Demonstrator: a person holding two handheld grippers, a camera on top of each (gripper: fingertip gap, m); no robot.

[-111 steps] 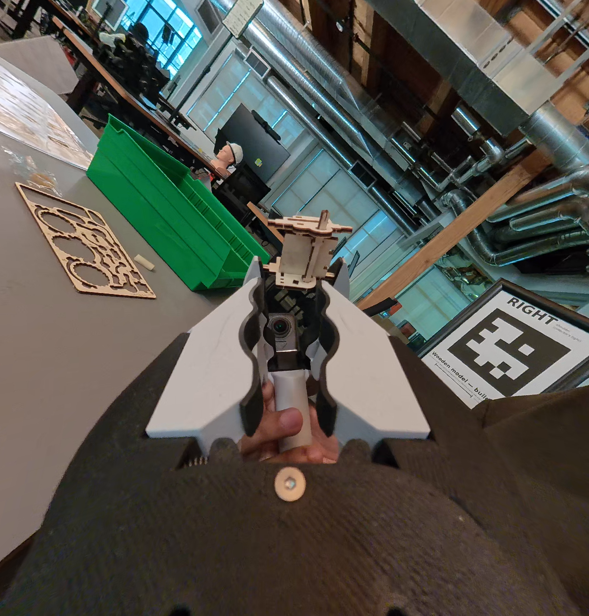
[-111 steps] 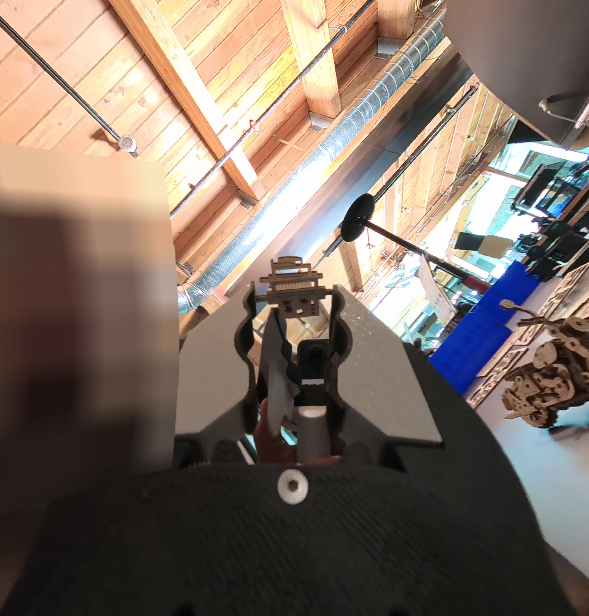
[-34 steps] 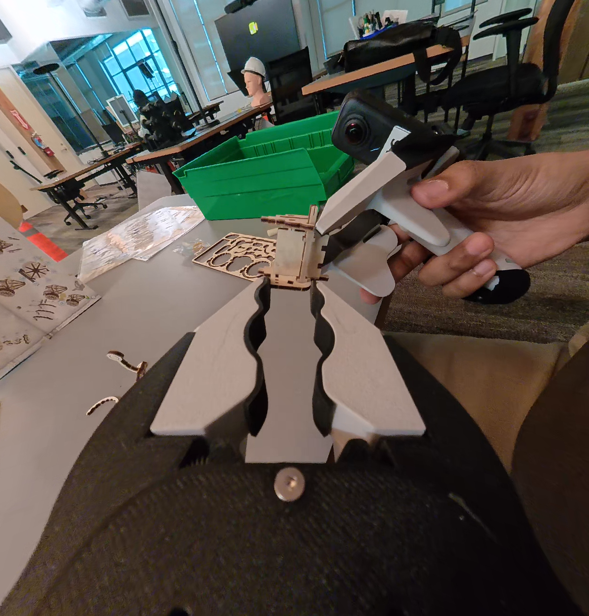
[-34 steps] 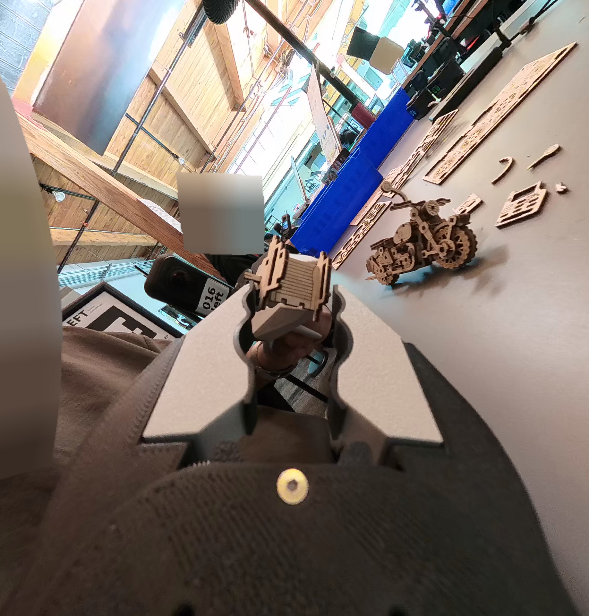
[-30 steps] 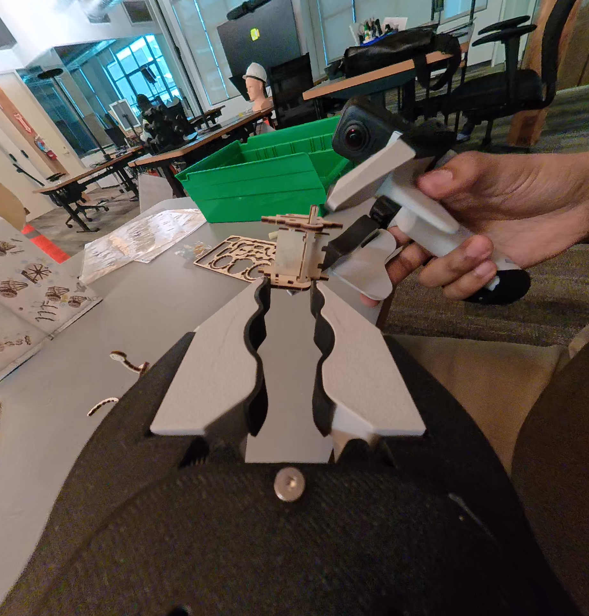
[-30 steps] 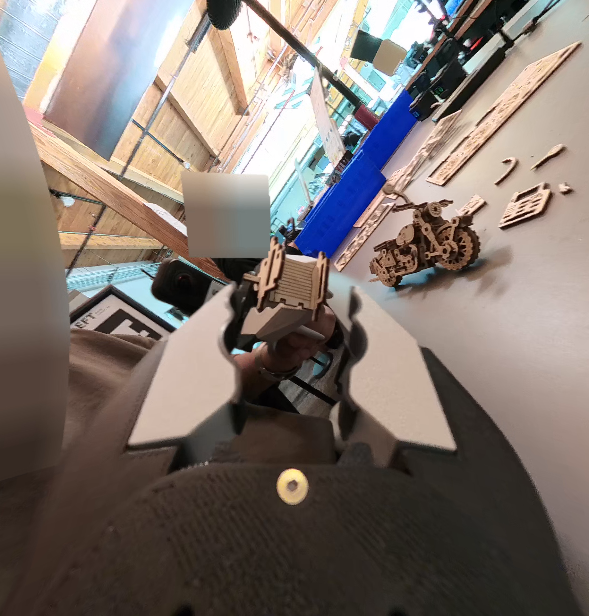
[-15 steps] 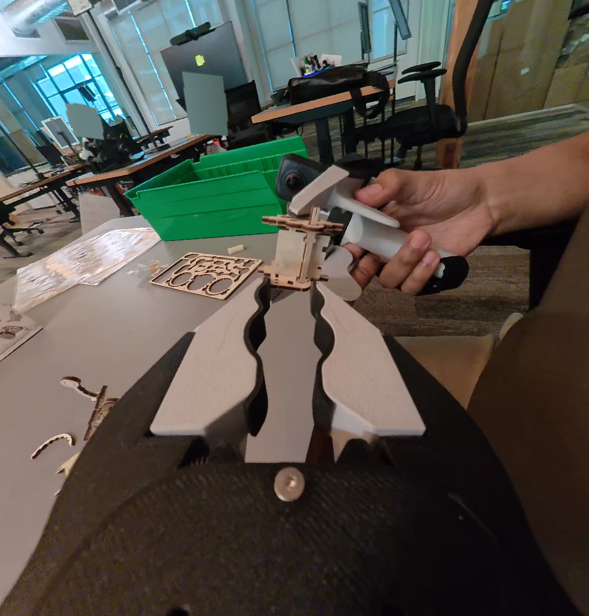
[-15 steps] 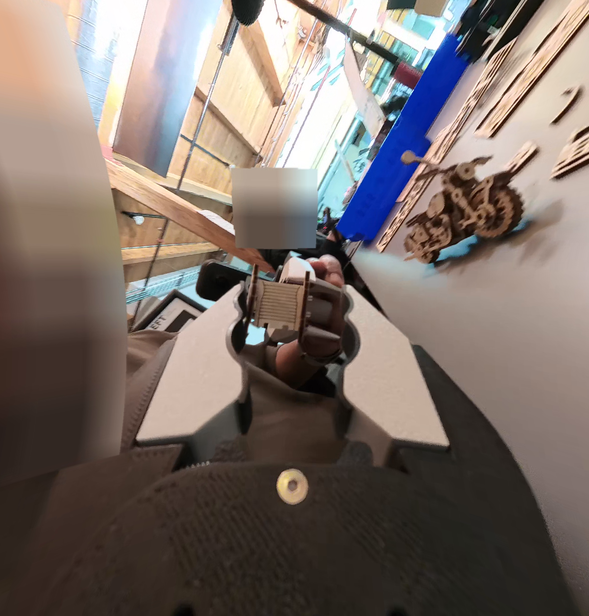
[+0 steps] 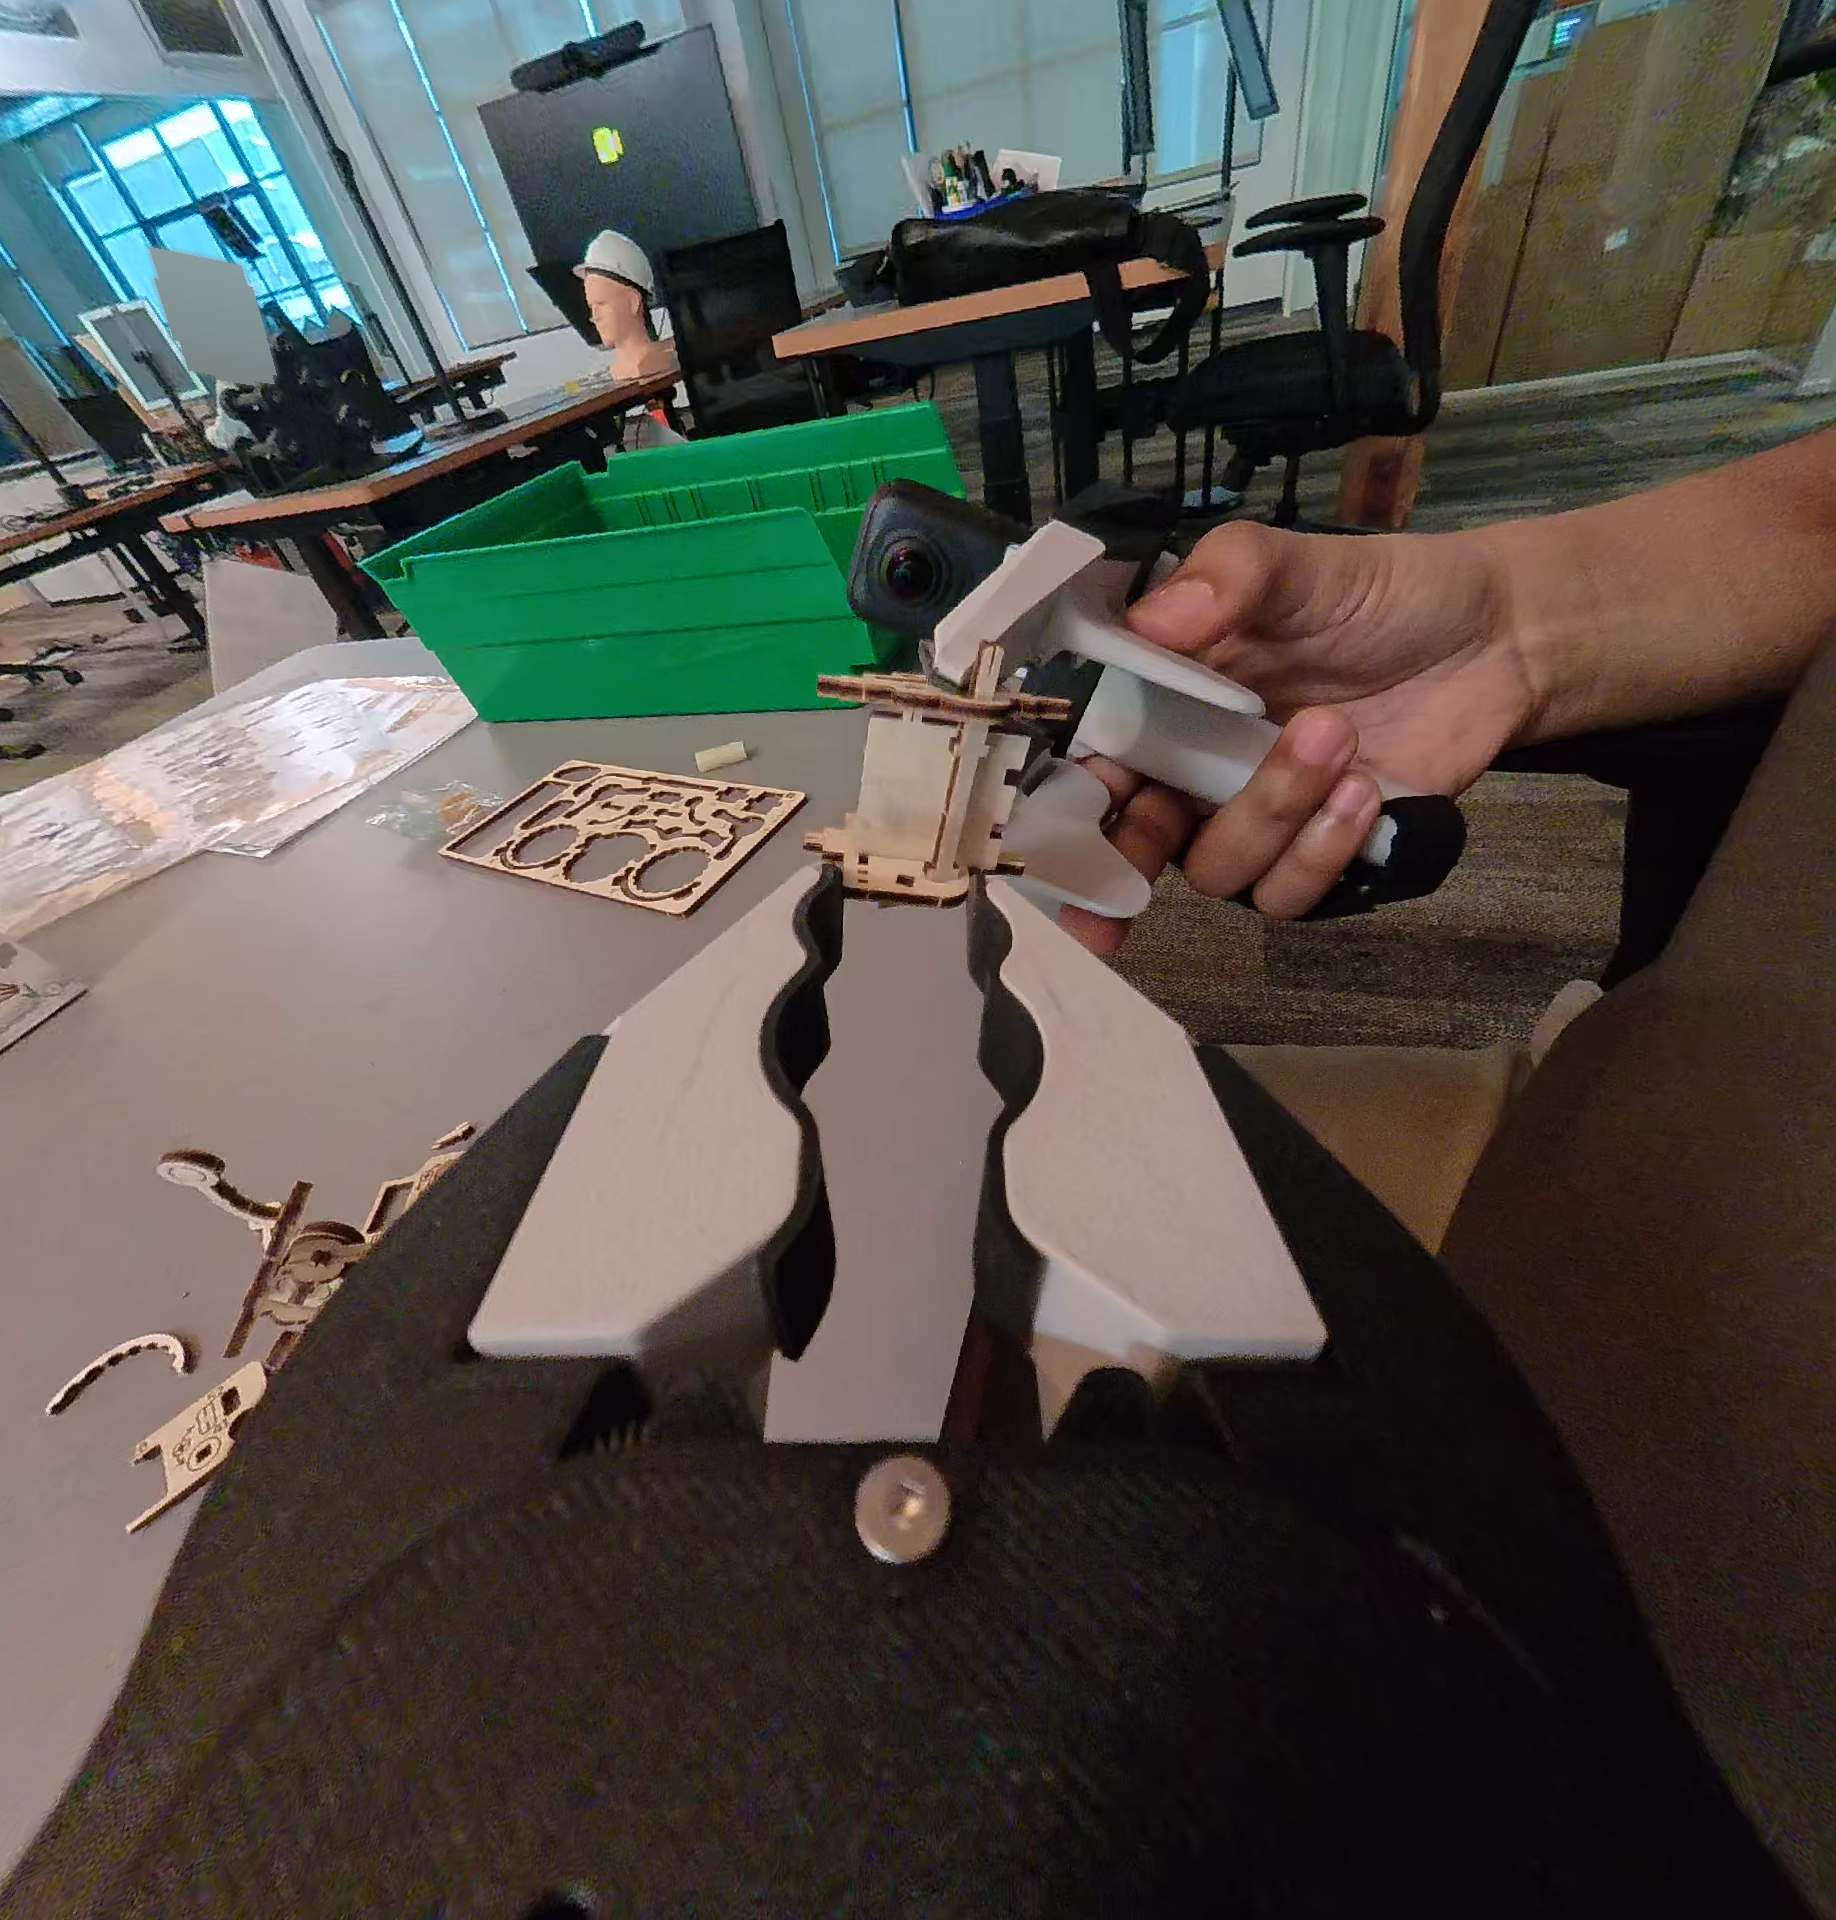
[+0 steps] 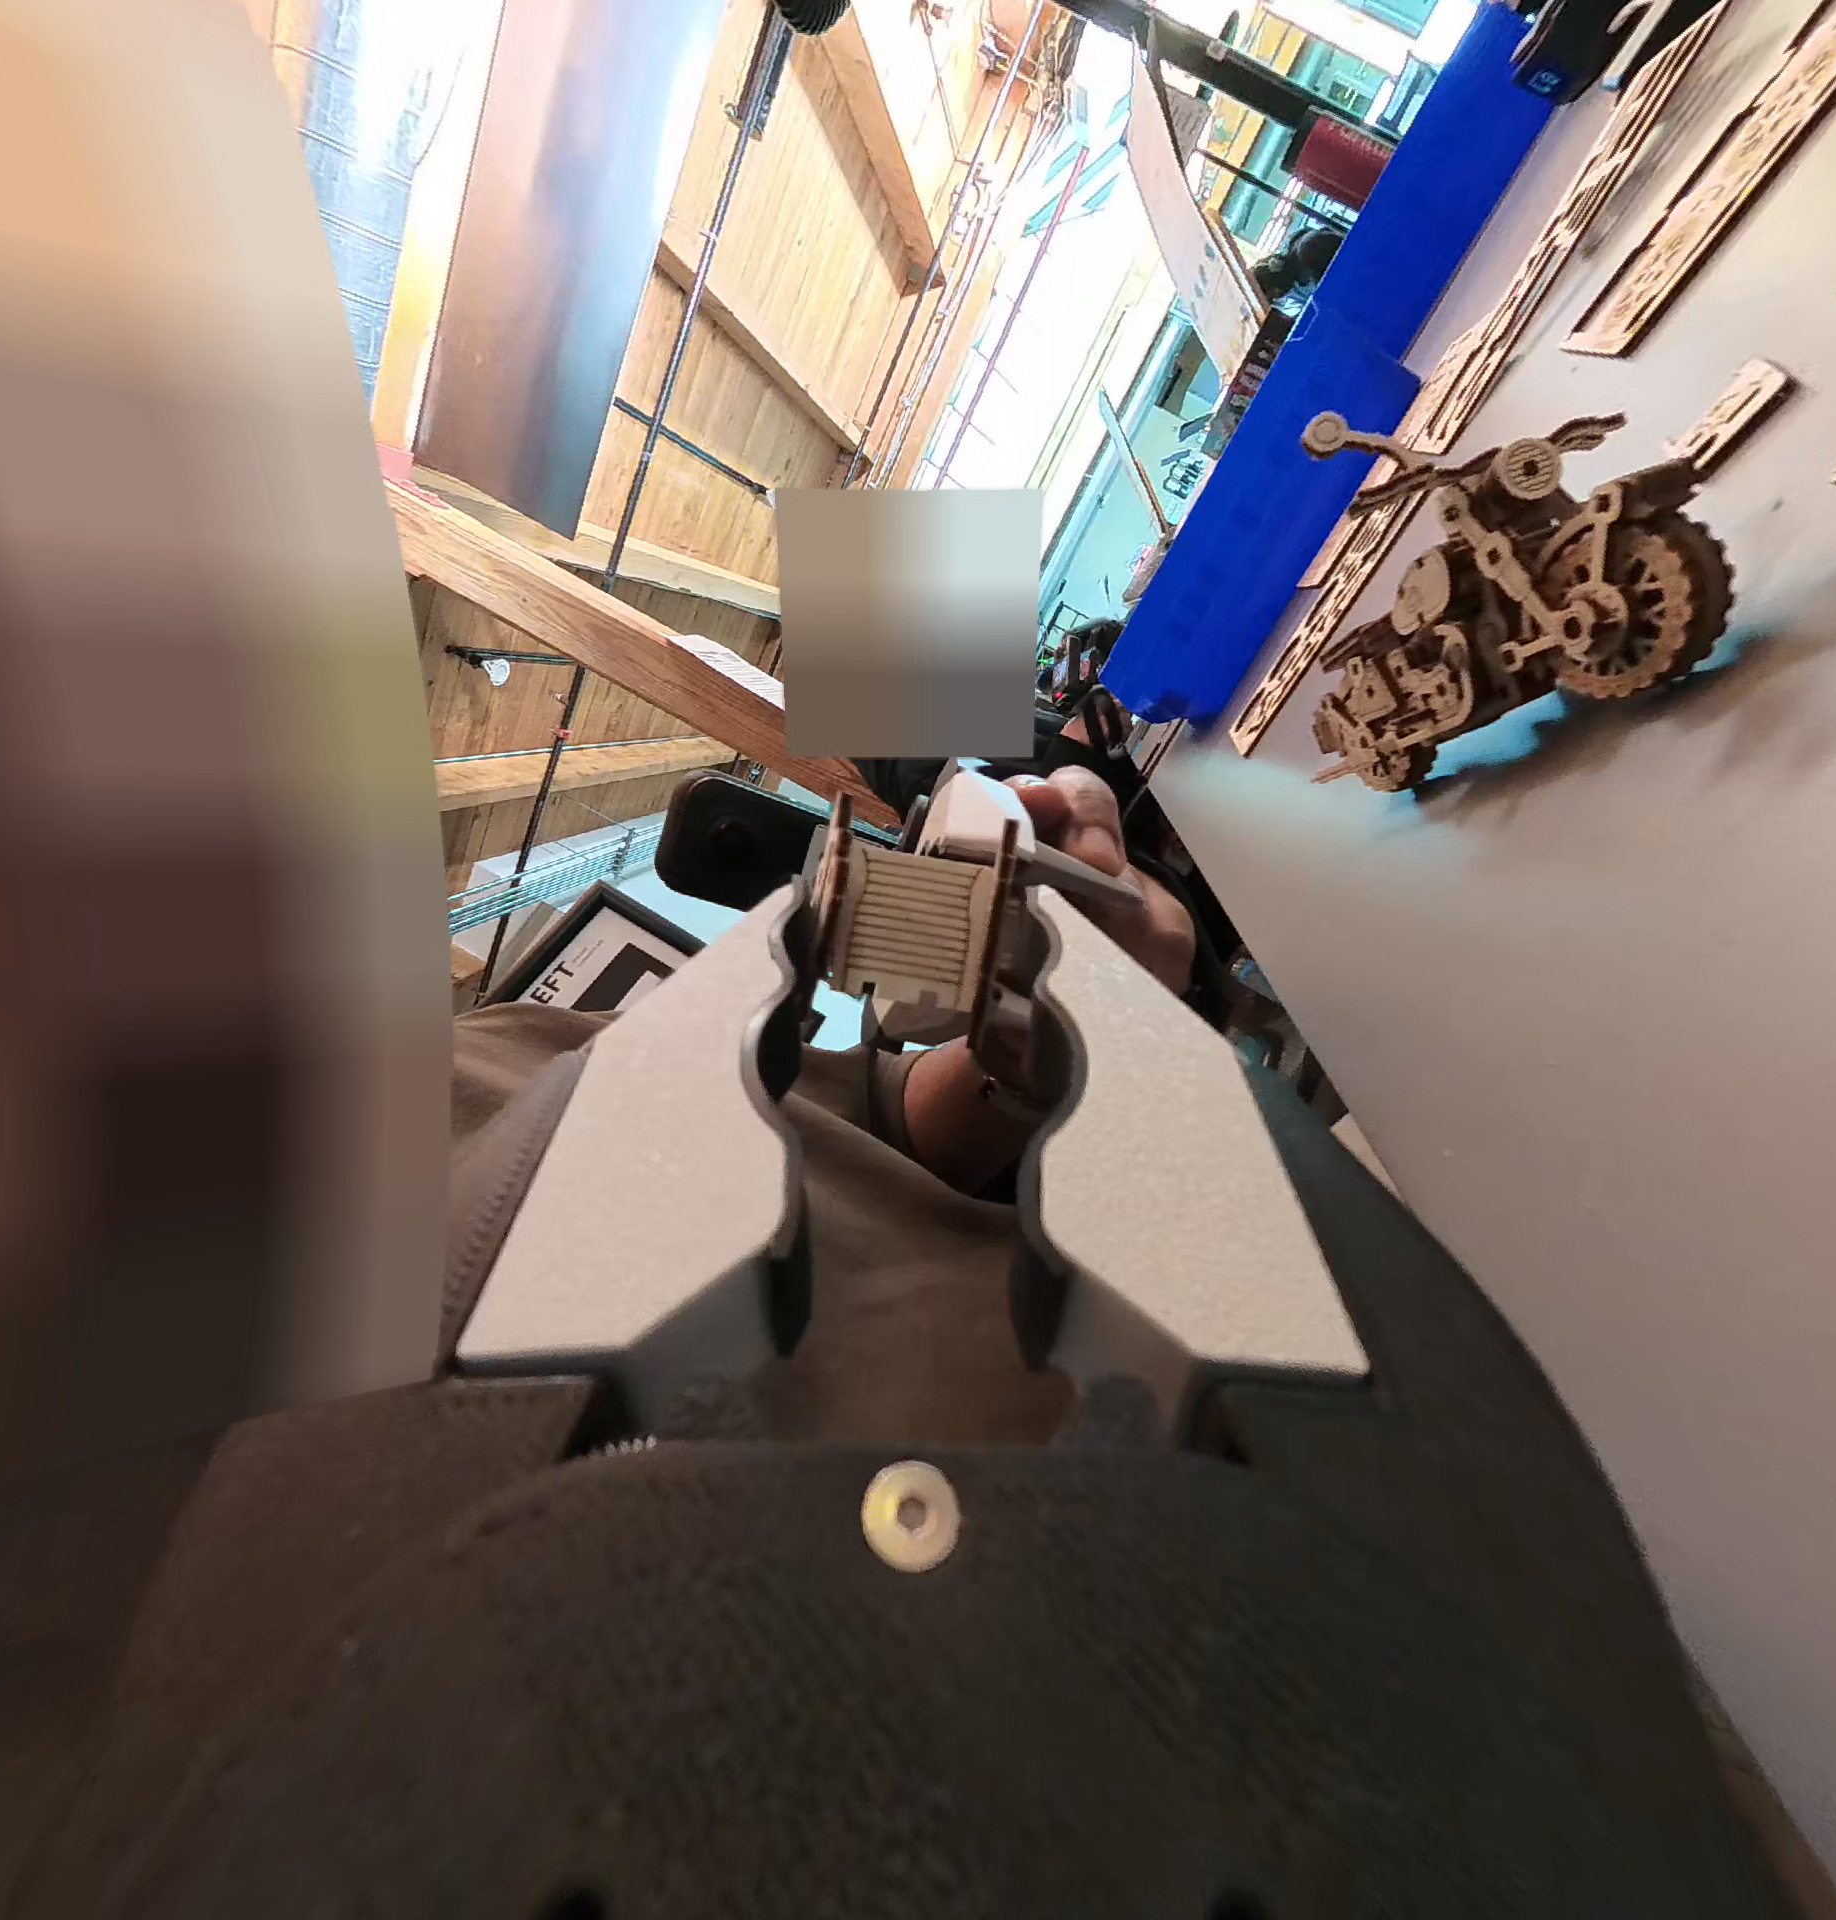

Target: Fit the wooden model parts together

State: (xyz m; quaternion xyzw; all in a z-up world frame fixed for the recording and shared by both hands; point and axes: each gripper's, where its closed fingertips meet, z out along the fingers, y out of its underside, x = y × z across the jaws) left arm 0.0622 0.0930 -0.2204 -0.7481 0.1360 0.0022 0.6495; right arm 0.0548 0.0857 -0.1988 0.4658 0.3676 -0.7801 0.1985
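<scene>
Thin laser-cut plywood makes up the small boxy sub-assembly [image 9: 929, 795] pinched at the tips of the left gripper [image 9: 906, 894], whose two fingers are closed on its bottom plate, holding it clear of the grey table [image 9: 270, 997]. In the right wrist view the same slatted block [image 10: 909, 925] sits between the tips of the right gripper [image 10: 919, 940]; the fingers stand close to its two side plates, but whether they press on it or merely bracket it I cannot tell. From the left camera the right gripper's body and the hand [image 9: 1329, 717] holding it lie at about two o'clock from the block, touching or nearly touching its far side. I judge the piece light, stiff along its panels yet brittle at the thin tabs and the cross-shaped top plate — a squeeze there could snap a tongue. It seems safest to grip on the flat side walls or the base plate, not the protruding pegs. On the table, a punched-out parts sheet [image 9: 623, 831] lies at eleven o'clock before a green bin [image 9: 623, 613], loose cut pieces [image 9: 270, 1247] at eight o'clock, and — in the right view — a finished wooden motorcycle [image 10: 1516, 603] at two o'clock.
</scene>
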